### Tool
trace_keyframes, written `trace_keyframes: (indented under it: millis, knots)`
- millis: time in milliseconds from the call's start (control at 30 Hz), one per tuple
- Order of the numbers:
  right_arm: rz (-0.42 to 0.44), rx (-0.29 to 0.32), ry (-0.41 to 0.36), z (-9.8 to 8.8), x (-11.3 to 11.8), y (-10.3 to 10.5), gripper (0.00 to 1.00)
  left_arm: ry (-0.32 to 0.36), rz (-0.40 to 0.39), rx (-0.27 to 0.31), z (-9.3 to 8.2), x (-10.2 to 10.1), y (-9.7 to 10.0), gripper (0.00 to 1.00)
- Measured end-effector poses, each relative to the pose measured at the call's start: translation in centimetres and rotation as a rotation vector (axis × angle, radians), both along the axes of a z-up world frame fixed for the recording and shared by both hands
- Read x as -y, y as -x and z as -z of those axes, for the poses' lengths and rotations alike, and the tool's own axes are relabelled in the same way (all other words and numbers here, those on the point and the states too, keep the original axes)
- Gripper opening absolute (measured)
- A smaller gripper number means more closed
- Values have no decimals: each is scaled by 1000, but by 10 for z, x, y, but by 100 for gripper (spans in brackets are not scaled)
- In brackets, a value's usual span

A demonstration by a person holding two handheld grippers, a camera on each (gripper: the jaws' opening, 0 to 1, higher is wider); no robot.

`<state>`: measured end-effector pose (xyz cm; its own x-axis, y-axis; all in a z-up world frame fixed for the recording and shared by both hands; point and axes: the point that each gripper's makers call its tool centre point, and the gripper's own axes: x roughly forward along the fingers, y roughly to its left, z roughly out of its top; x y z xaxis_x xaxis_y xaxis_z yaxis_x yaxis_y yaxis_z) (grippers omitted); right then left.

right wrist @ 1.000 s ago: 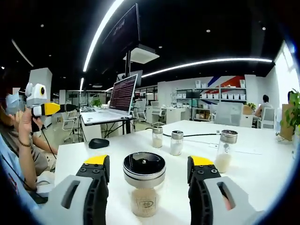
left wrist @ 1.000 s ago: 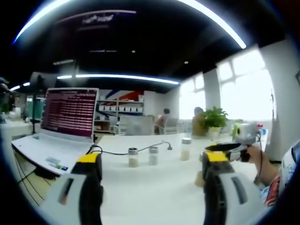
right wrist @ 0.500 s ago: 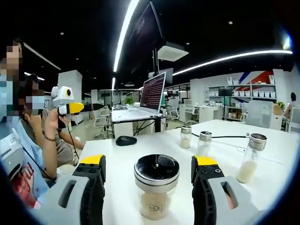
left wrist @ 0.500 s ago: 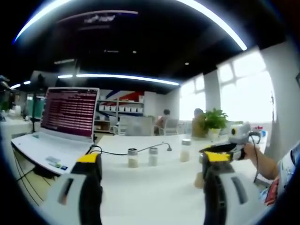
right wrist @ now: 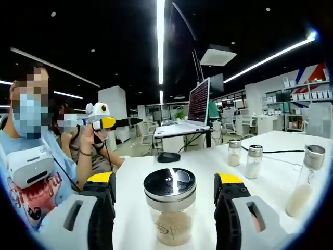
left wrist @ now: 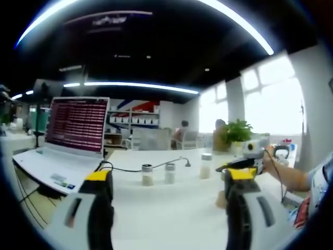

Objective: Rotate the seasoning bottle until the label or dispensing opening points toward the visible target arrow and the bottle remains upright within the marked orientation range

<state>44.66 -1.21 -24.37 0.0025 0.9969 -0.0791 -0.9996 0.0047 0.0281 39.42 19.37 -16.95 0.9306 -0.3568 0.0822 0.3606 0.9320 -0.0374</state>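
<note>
Right gripper [right wrist: 166,182] swung leftward, spread wide astride seasoning bottle [right wrist: 169,212], base cropped, left gripper [left wrist: 166,177] unclenched

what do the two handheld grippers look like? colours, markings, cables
Right gripper and left gripper match: chunky light-grey jaw housings with a dark slot, black inner faces, yellow caps at the tips. From the right gripper view, the left gripper has a white body, yellow nose and black jaws, and a black cable hangs from it.

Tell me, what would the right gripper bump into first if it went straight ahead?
Most likely the seasoning bottle with the dark shiny lid: it stands upright on the white table between the open jaws of the right gripper, though how far ahead is unclear.
</note>
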Motion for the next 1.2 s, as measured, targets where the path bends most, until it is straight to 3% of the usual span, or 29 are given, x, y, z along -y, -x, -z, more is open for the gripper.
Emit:
trace_keyframes:
  millis: [100, 200, 600, 700, 867, 1200]
  knots:
    - [-34, 10, 19, 4, -1, -3, 72, 5, -2, -4, 1, 0, -2, 94]
    - [-65, -45, -21, 0, -2, -5, 72, 6, 2, -2, 0, 0, -1, 94]
    - [-106, -83, -49, 5, -8, -9, 59, 13, -6, 0, 0, -3, -1, 94]
    - [-103, -104, -58, 6, -12, -11, 62, 10, -5, 0, 0, -2, -1, 94]
    - [-121, -104, -64, 5, -14, -5, 52, 3, -8, 5, -1, -2, 0, 93]
    - [-113, -124, -68, 3, -15, -4, 46, -24, -12, 4, 1, -5, -1, 94]
